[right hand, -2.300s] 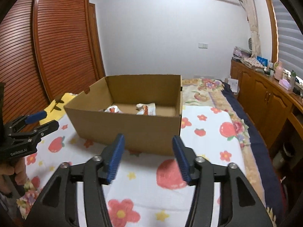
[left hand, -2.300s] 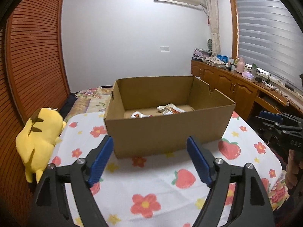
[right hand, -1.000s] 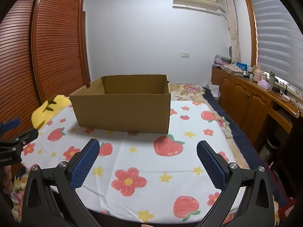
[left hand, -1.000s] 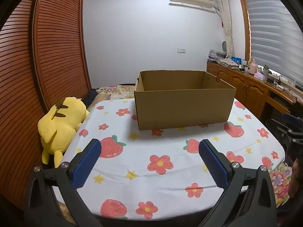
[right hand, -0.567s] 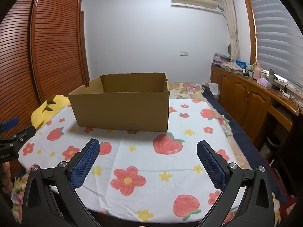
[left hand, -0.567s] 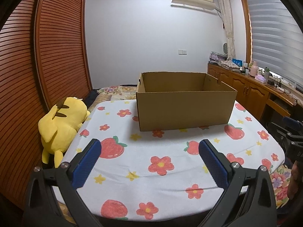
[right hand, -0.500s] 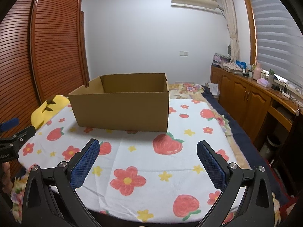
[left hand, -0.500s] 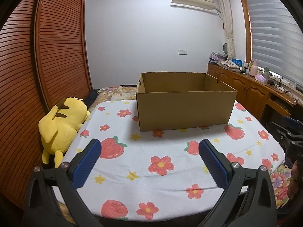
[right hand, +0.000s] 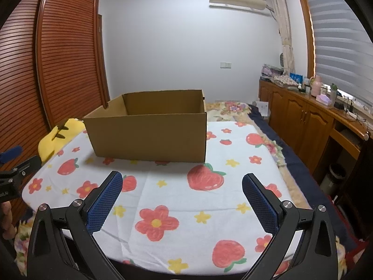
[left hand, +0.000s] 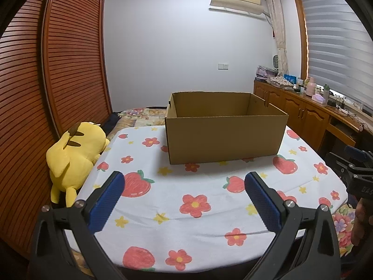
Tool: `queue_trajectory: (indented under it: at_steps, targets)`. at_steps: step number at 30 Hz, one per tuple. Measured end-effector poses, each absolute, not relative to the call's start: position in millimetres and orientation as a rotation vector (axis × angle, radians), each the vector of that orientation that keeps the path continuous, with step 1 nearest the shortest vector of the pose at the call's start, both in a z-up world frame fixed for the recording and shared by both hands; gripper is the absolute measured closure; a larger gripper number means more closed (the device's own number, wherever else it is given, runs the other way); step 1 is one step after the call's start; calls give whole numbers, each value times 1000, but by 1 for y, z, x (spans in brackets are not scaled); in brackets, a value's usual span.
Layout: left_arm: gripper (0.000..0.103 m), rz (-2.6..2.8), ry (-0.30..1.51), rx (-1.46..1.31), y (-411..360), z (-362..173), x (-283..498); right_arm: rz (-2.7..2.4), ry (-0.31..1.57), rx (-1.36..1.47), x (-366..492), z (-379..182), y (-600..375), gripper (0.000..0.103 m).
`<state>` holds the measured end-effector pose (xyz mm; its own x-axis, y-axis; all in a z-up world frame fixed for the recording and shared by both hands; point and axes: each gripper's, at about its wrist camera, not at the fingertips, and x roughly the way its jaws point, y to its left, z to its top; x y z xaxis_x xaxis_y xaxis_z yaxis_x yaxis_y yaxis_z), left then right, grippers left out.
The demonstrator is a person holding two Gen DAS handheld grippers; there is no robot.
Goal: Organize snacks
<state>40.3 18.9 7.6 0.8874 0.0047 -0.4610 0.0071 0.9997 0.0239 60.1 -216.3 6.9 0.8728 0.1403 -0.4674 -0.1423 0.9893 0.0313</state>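
Note:
An open brown cardboard box (left hand: 225, 137) stands on the bed's flowered white cloth (left hand: 195, 205); it also shows in the right wrist view (right hand: 149, 135). Its walls hide whatever lies inside. My left gripper (left hand: 184, 200) is open and empty, held low over the near edge of the bed, well short of the box. My right gripper (right hand: 181, 200) is open and empty, at a like distance from the box. Each gripper shows at the edge of the other's view: the right one (left hand: 356, 163), the left one (right hand: 14, 168).
A yellow plush toy (left hand: 74, 154) lies at the bed's left edge against the slatted wooden wardrobe (left hand: 46, 81). Wooden cabinets (right hand: 303, 121) with small items on top run along the right wall under the blinds. A small bin (right hand: 333, 179) stands by the bed.
Both grippers pulled back from the box and dropped lower, and their jaws opened wide. The snack packets seen inside the box earlier are now hidden by its walls. Little has moved in the last half second.

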Motion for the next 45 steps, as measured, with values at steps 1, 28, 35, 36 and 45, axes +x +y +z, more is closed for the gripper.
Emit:
queue_trajectory:
  at_steps: [1, 28, 35, 36, 45]
  targets:
    - [0, -1, 477, 25, 19, 8, 40, 147, 488, -6, 60, 7, -216, 0]
    - [0, -8, 478, 23, 16, 11, 39, 147, 490, 5, 63, 12, -217, 0]
    - [0, -6, 475, 22, 16, 10, 39, 147, 489, 4, 62, 12, -217, 0]
    - [0, -7, 476, 22, 16, 10, 39, 147, 490, 4, 62, 11, -217, 0]
    - [0, -6, 476, 23, 16, 9, 39, 147, 487, 1, 62, 13, -216, 0]
